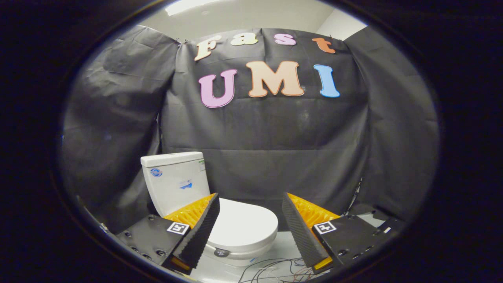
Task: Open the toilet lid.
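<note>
One white toilet (220, 220), its lid (245, 226) seemingly down, sits just ahead of the gripper (249, 206); two fingers (202, 232) spread apart, empty.

Black cloth wall (275, 133), pale floor (283, 245) with loose wires (271, 269).

White toilet (235, 232); fingers (204, 228) black ribbed, orange backs; black cloth (275, 157).

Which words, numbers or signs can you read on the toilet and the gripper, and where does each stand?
Cistern: blue stickers, too blurred to read.
Round black tag below the shut toilet lid: too small to read.
Gripper, open, lid just ahead between its fingers: square black-and-white markers, no words.
</note>
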